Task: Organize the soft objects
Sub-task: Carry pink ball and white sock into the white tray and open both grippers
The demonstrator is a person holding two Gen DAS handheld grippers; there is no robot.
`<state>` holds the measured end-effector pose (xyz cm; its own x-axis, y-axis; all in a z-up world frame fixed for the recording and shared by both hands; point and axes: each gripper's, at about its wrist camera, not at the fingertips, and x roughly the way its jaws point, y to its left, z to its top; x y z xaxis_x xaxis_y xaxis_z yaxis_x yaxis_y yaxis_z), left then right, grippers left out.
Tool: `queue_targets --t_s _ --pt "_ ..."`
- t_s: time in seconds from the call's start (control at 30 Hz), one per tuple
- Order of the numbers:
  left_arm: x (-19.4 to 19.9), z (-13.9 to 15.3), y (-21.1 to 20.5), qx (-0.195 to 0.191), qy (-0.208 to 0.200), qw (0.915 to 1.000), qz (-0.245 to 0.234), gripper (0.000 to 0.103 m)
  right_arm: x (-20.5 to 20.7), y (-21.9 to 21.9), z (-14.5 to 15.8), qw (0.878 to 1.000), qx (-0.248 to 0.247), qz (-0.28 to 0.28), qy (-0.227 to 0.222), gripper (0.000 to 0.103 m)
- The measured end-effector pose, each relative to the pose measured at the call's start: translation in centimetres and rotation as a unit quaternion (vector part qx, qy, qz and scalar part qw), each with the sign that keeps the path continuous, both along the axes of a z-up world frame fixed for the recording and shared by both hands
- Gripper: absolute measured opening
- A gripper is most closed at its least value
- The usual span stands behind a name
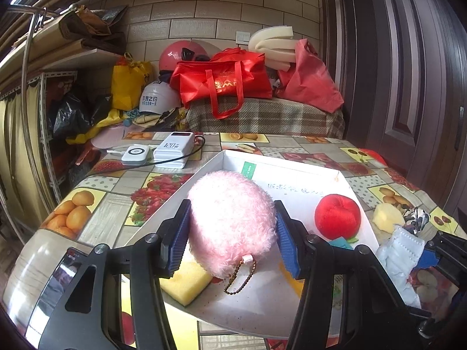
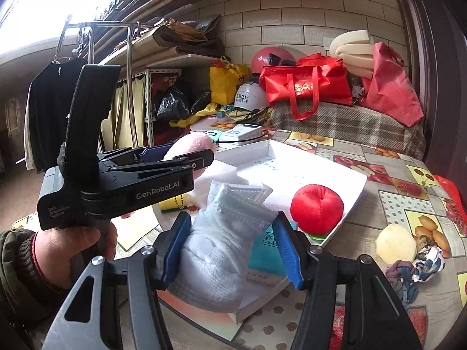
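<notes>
My left gripper (image 1: 232, 208) is shut on a pink fluffy ball (image 1: 230, 221) with a bead chain, held over the near end of a white box (image 1: 292, 175). In the box lie a red plush apple (image 1: 337, 215) and a yellow sponge (image 1: 186, 287). My right gripper (image 2: 232, 220) is shut on a white bundle of face masks (image 2: 221, 248), above the box's near edge (image 2: 292, 169). The red apple (image 2: 316, 208) sits just right of it. A pale yellow pompom (image 2: 395, 243) and cloth scrunchies (image 2: 429, 259) lie on the table to the right.
A fruit-print tablecloth (image 1: 116, 204) covers the table. White power banks (image 1: 175, 148) with a cable sit at the far left. Behind stand red bags (image 1: 224, 84), helmets and a shelf. A dark door (image 1: 408, 87) is on the right. A hand (image 2: 73, 245) holds the left gripper.
</notes>
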<state>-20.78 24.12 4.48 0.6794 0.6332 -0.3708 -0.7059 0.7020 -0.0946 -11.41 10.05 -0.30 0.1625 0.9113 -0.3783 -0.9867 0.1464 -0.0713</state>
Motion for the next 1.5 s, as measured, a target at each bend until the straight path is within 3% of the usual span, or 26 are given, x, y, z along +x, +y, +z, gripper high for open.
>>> queue_targets --t_s 0.23,0.5,0.6,0.73,0.97,1.1,1.17,1.2,1.23,1.27,1.4,1.5 --pt "-0.3 0.1 0.4 -0.006 -0.005 1.0000 0.005 0.055 -0.1 2.6 -0.5 0.999 -0.031 0.001 0.018 0.058" --pt "-0.6 0.1 0.8 -0.018 -0.011 0.9997 0.011 0.055 2.4 5.7 -0.5 0.997 -0.052 -0.047 0.012 0.057" --pt "-0.5 0.1 0.8 -0.019 -0.010 0.9997 0.012 0.055 5.0 7.1 -0.8 0.993 -0.072 -0.076 0.053 0.056" --pt "0.0 0.0 0.6 -0.013 0.002 0.9998 0.012 0.055 7.1 6.6 -0.6 0.989 -0.049 -0.091 0.105 0.053" --pt "2.2 0.0 1.5 -0.020 -0.003 0.9996 0.022 0.055 4.2 5.4 0.4 0.997 -0.010 -0.066 0.049 0.046" --pt "2.8 -0.1 2.0 -0.027 0.000 0.9991 0.034 0.057 4.8 5.5 0.4 0.995 -0.010 -0.074 0.059 0.049" --pt "2.1 0.1 1.9 -0.022 -0.013 0.9983 0.052 0.063 5.1 5.5 0.4 0.995 -0.009 -0.081 0.065 0.060" --pt "1.6 0.1 2.0 -0.022 -0.024 0.9976 0.061 0.073 5.3 5.4 0.4 0.994 -0.008 -0.088 0.067 0.076" --pt "1.2 0.1 2.0 -0.024 -0.032 0.9970 0.066 0.092 5.5 5.4 0.3 0.993 -0.007 -0.096 0.070 0.087" --pt "1.0 0.2 2.1 -0.025 -0.035 0.9967 0.069 0.102 5.7 5.4 0.4 0.993 -0.007 -0.096 0.073 0.089" --pt "0.8 0.4 1.7 -0.013 -0.040 0.9967 0.070 0.103 4.8 5.1 0.5 0.994 -0.001 -0.101 0.052 0.103" --pt "0.7 0.6 1.2 -0.001 -0.042 0.9967 0.070 0.103 4.1 4.9 0.7 0.995 0.008 -0.099 0.032 0.103"
